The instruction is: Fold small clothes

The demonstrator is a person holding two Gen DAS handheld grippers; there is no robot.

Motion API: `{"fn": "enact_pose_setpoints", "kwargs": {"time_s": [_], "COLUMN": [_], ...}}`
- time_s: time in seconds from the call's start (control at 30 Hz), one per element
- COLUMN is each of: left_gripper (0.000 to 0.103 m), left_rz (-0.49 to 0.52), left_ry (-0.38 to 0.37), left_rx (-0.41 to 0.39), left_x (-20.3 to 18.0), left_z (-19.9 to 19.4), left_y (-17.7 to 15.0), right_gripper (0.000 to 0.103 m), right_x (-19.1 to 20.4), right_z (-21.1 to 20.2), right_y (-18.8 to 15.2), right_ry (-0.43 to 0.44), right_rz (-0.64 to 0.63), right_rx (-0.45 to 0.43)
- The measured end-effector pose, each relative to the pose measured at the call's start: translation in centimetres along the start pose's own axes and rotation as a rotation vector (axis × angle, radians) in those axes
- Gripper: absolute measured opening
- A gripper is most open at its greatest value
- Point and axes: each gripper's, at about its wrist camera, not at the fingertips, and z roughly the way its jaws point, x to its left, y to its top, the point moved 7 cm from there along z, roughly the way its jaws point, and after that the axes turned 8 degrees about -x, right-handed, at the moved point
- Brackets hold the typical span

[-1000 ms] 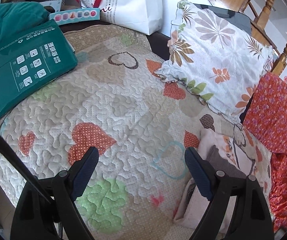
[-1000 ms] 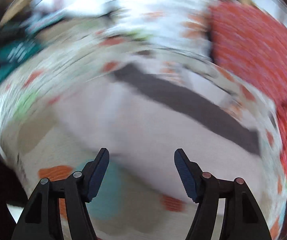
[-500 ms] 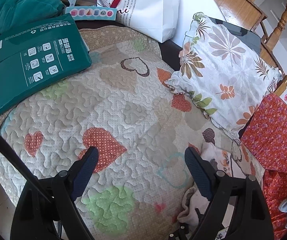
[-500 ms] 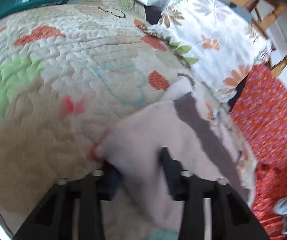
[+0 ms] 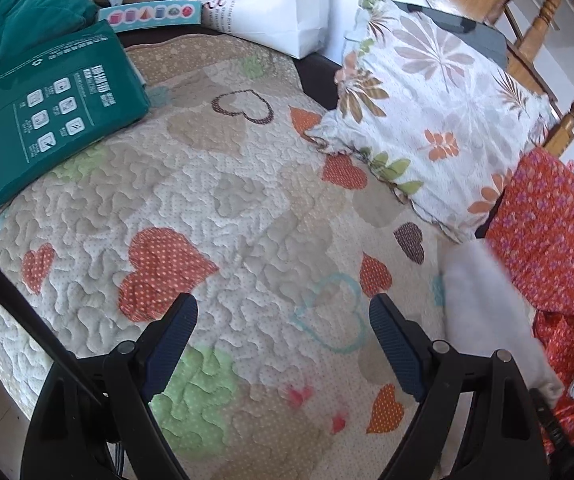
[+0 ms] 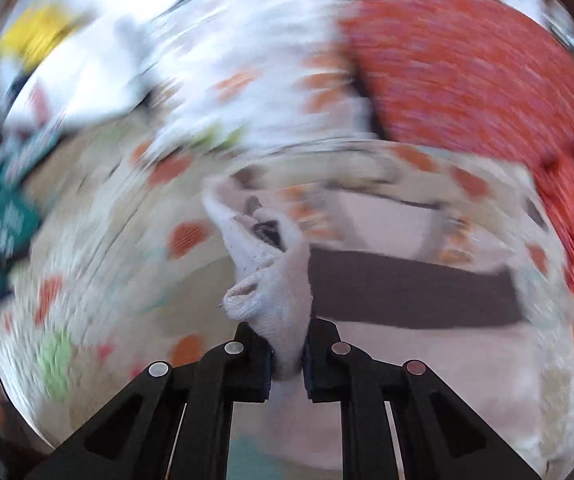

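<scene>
Left wrist view
Garment: a pale pink-white small garment (image 5: 483, 320), blurred, lay at the right edge of the heart-patterned quilt (image 5: 227, 208), against the red floral fabric (image 5: 551, 232).
Left hand-held gripper (image 5: 283, 334): fingers wide apart, nothing between them, over the quilt; the garment lay to its right, just past the right finger, not touching as far as could be told.
Surroundings: a leaf-print pillow (image 5: 427, 120) sat beyond the garment; a green package (image 5: 43, 112) lay at the quilt's far left.

Right wrist view
Garment: pale pink knit (image 6: 275, 276) with a dark brown band (image 6: 411, 296) across it; a bunched fold rose straight up from the fingers, the rest spread behind and to the right over the quilt.
Right hand-held gripper (image 6: 287, 360): clamped on the garment's bunched fold, cloth pinched between both pads.
Background: heavily blurred; the red fabric showed upper right, the pillow upper centre.
</scene>
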Motion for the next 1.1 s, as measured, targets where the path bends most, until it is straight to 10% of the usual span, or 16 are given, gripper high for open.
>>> {"fn": "enact_pose_setpoints", "kwargs": {"time_s": [0.3,0.6,0.87,1.1], "left_gripper": [0.087,0.087,0.087,0.087], "left_rz": [0.115,0.192,0.228,0.265], "left_ry": [-0.044,-0.095,-0.170,-0.215], "left_rx": [0.092,0.147,0.206,0.235], "left_x": [-5.0,-9.8,-13.9,-15.4], "left_z": [1.8,2.8,3.1,2.8], "left_y": [-4.1,-7.3,-9.4,-10.7], "right_gripper": [0.012,0.016,0.052,0.059], "right_x": [-21.2,-22.0,-23.8,-25.8], "right_z": [-3.4,-1.6,-5.1,-7.9], "right_y": [-8.8,-10.8,-9.7,-10.1], "right_ry": [-0.262,-0.256,-0.289,-0.334], "right_rz": [0.313,0.282,0.375,0.356], "right_rx": [0.121,0.166,0.146,0.151]}}
